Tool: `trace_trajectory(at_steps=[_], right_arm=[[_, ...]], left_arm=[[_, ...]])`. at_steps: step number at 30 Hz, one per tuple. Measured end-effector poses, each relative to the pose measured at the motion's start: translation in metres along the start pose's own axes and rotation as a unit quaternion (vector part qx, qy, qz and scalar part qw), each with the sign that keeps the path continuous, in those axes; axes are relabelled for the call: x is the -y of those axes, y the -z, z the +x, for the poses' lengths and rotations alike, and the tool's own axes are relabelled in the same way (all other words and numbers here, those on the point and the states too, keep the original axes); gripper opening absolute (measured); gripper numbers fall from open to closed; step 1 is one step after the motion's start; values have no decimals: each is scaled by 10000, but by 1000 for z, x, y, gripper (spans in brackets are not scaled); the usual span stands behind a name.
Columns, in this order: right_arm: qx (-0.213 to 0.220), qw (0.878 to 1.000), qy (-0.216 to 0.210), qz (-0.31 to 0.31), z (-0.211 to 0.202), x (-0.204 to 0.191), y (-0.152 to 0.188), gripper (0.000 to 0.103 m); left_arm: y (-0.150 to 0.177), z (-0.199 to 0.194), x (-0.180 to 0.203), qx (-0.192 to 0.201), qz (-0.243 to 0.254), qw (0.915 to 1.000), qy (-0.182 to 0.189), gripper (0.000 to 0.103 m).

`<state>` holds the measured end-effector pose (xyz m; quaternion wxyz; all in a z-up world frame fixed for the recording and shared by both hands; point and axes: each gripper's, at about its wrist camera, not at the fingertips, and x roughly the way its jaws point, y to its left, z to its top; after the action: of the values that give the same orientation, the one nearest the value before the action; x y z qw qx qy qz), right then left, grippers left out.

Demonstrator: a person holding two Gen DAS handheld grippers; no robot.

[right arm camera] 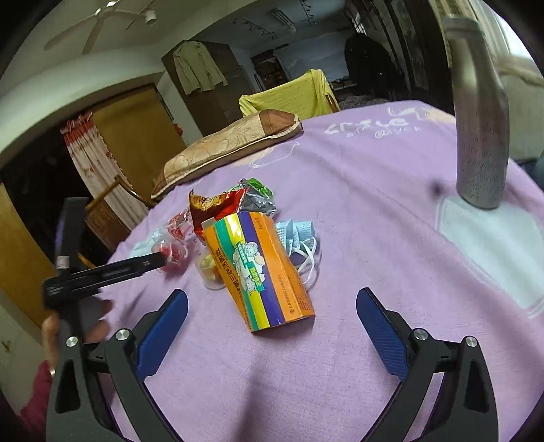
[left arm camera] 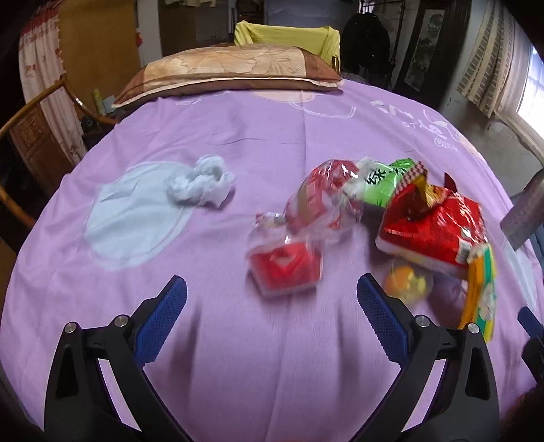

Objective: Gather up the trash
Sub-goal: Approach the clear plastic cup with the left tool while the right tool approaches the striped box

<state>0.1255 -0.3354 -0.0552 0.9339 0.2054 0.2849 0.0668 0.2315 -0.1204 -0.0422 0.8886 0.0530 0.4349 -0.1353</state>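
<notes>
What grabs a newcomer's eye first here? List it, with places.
The orange box lying just ahead of the open right gripper on the purple sheet. Behind it, a heap of red wrappers, near the open left gripper. Far left in the left view, a crumpled tissue.

a lived-in home bedroom: purple bedsheet (left arm camera: 238, 136), pillow (left arm camera: 231, 73), wooden wardrobe (right arm camera: 136, 136), ceiling fan (right arm camera: 102, 20).
</notes>
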Motion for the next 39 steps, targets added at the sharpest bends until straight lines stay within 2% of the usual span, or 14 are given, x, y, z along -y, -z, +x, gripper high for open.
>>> trace_trajectory(at_steps=[6, 8, 15, 19, 23, 24, 26, 30, 33, 34, 36, 37, 39], right_arm=[[-72, 9997, -150, 171, 3, 4, 0, 98], [-102, 9997, -148, 139, 4, 2, 0, 98], [-205, 9994, -180, 199, 8, 4, -2, 98], [-223, 9991, -184, 296, 8, 7, -1, 98], [-232, 9992, -162, 265, 8, 5, 0, 98], [-248, 9992, -164, 257, 9, 5, 0, 98], [-290, 9991, -186, 248, 10, 4, 0, 98], [-345, 9988, -196, 287, 11, 6, 1, 98], [-378, 9986, -199, 309, 13, 6, 1, 98], [-387, 9986, -200, 312, 13, 7, 0, 98], [-398, 9986, -193, 302, 14, 7, 0, 98], [-409, 9986, -186, 287, 15, 6, 0, 98], [-422, 9986, -173, 257, 16, 5, 0, 98]], left_arm=[[-8, 38, -5, -283, 40, 9995, -163, 97], [-5, 52, -12, -581, 20, 9975, -403, 98], [-1, 52, -16, -372, -2, 9986, -373, 98], [-1, 48, -19, -435, 2, 9986, -307, 98], [-5, 38, -31, -220, -195, 9986, -439, 95], [-6, 35, -35, -173, -288, 9989, -324, 92], [-7, 31, -39, -126, -374, 9991, -129, 79], [-4, 26, -46, -124, -386, 9991, 100, 67], [3, 26, -59, -276, -586, 9972, 385, 66], [7, 23, -66, -206, -660, 9960, 574, 66], [10, 16, -80, -115, -937, 9913, 912, 69], [10, 16, -88, -120, -1157, 9871, 1096, 77], [10, 19, -96, -151, -1364, 9824, 1268, 80]])
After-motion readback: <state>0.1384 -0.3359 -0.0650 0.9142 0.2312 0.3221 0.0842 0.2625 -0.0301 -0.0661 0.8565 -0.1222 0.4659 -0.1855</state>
